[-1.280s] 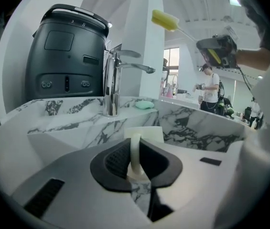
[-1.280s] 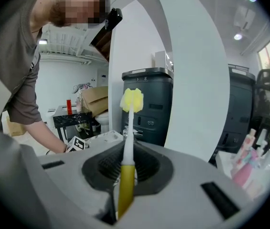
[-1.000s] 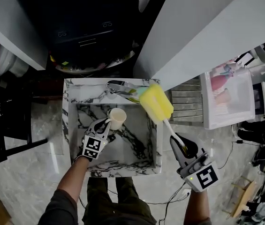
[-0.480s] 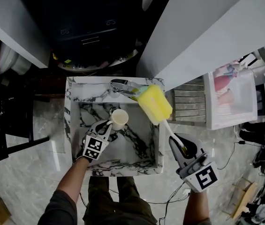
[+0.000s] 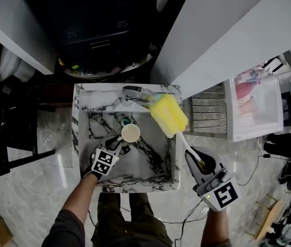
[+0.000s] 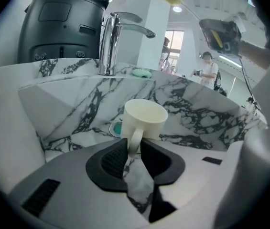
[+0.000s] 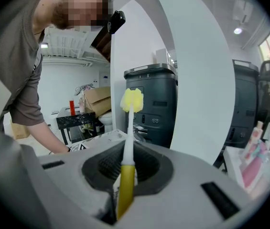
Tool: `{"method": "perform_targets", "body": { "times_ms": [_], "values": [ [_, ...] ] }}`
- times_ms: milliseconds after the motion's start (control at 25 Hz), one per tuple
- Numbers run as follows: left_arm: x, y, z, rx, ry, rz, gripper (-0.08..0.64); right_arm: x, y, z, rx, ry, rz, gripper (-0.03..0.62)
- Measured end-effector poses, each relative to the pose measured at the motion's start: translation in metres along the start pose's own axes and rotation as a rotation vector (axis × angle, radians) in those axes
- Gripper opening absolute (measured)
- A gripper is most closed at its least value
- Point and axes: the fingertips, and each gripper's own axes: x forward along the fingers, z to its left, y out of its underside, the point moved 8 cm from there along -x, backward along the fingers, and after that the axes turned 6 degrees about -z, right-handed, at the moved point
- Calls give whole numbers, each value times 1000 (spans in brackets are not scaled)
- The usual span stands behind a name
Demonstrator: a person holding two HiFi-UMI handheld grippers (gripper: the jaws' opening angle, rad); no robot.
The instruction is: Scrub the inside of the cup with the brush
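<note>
I had the cup standing upright in the sink, centre frame. Its handle sat between the opening jaws of my left gripper. My right gripper clamped the brush above the sink's right edge.

Showing no legible word, brand or number in any view. Carrying only letterless black-and-white square patterns: left coded marker at lower left of head view, right coded marker at lower right. Blurring past reading: print on pink-and-white panel at right. Appearing too small to read: white marks on lid of dark bin.
</note>
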Motion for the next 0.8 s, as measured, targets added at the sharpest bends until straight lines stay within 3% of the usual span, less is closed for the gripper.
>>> {"method": "perform_targets", "body": {
  "times_ms": [280,560,800],
  "values": [
    [-8,-4,1,13,2,12,117,2,-3,2,2,5,-5,34],
    [-29,-32,2,3,-22,-63,130,3,-12,7,-4,20,-18,34],
    [-62,-73,2,51,-15,-136,137,-4,-32,12,-30,54,-34,34]
  ]
}}
